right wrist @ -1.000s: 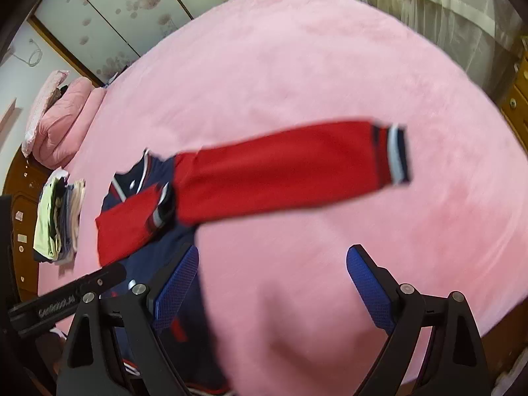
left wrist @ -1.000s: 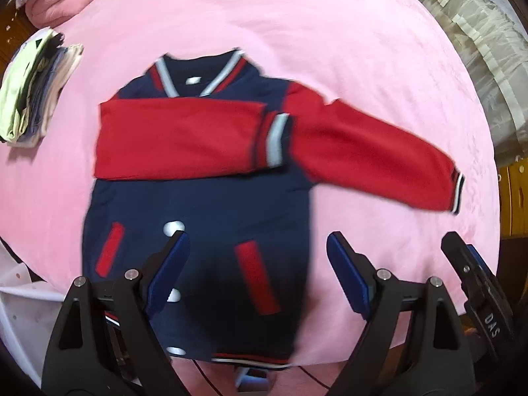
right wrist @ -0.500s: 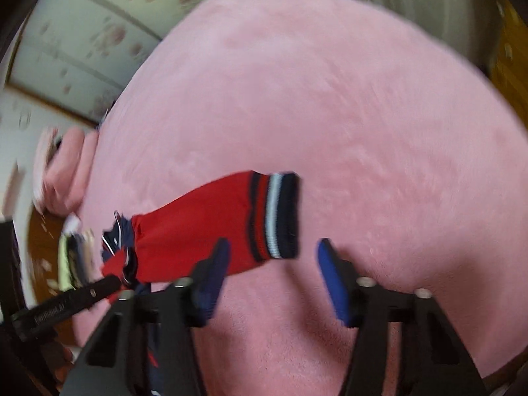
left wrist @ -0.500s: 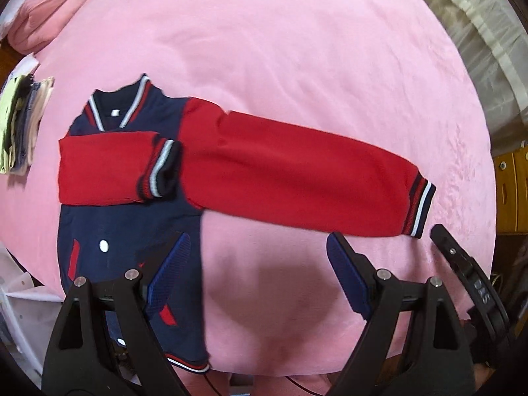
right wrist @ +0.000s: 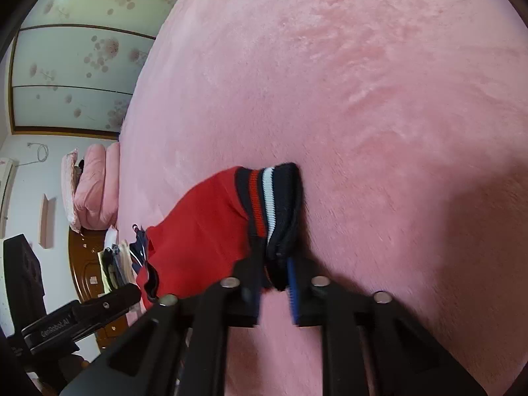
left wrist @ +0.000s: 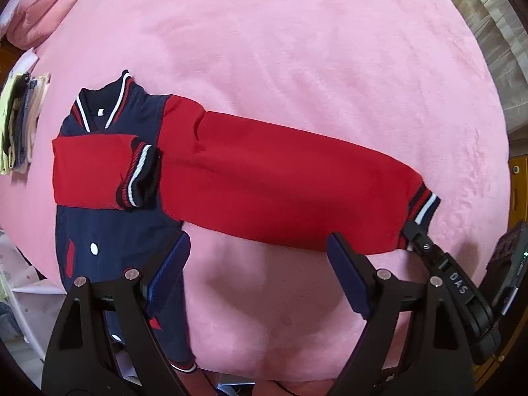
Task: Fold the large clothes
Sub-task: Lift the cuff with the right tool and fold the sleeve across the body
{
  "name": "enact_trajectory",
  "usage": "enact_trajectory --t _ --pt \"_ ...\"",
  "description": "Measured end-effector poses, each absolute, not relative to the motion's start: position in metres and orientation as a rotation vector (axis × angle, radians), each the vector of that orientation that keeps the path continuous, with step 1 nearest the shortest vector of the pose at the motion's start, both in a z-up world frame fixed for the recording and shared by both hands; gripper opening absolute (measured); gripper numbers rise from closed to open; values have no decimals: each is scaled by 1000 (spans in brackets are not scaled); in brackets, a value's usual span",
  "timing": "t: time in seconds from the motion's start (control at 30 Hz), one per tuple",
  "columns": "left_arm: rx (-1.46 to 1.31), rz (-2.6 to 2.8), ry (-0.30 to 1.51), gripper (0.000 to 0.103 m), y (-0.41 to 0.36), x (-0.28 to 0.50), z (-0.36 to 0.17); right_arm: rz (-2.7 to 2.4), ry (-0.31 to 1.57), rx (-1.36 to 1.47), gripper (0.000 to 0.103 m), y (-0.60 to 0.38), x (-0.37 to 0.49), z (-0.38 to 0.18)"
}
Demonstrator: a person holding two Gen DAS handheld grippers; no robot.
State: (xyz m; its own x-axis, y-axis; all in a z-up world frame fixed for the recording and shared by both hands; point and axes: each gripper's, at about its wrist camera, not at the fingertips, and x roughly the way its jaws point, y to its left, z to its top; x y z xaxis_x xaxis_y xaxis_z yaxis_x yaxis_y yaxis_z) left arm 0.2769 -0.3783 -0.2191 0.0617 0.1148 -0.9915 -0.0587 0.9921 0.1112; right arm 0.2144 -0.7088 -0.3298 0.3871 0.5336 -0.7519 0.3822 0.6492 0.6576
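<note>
A navy varsity jacket (left wrist: 109, 231) with red sleeves lies on the pink bed (left wrist: 297, 49). One sleeve (left wrist: 89, 171) is folded across the chest. The other sleeve (left wrist: 283, 184) stretches out to the right, ending in a striped cuff (left wrist: 424, 206). My left gripper (left wrist: 259, 274) is open and empty, just below that sleeve. My right gripper (right wrist: 275, 283) is shut on the striped cuff (right wrist: 274, 204); it also shows in the left wrist view (left wrist: 409, 231) at the cuff.
A stack of folded clothes (left wrist: 19, 122) lies at the bed's left edge. A pink quilt (left wrist: 36, 3) is at the head. Curtains (left wrist: 495, 33) and wooden furniture (left wrist: 518, 191) stand to the right. A wardrobe (right wrist: 76, 59) is behind.
My right gripper has moved onto the sleeve's cuff and shut on it. The left wrist view has shifted right, from over the jacket body to below the outstretched sleeve.
</note>
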Motion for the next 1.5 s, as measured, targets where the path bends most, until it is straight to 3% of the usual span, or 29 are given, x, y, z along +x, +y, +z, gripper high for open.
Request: enact_trajectory --t 0.27,0.77,1.2,1.5 --pt "81 175 1555 83 -366 274 -231 91 1169 895 9 -703 203 -313" --pt "63 71 1427 83 -313 255 -195 36 955 778 9 -620 182 -216" --pt "-48 -72 1272 83 -117 221 -135 -27 720 886 9 -453 160 -145" --pt "-33 -86 1238 83 -19 221 -130 51 822 723 9 -294 189 -125"
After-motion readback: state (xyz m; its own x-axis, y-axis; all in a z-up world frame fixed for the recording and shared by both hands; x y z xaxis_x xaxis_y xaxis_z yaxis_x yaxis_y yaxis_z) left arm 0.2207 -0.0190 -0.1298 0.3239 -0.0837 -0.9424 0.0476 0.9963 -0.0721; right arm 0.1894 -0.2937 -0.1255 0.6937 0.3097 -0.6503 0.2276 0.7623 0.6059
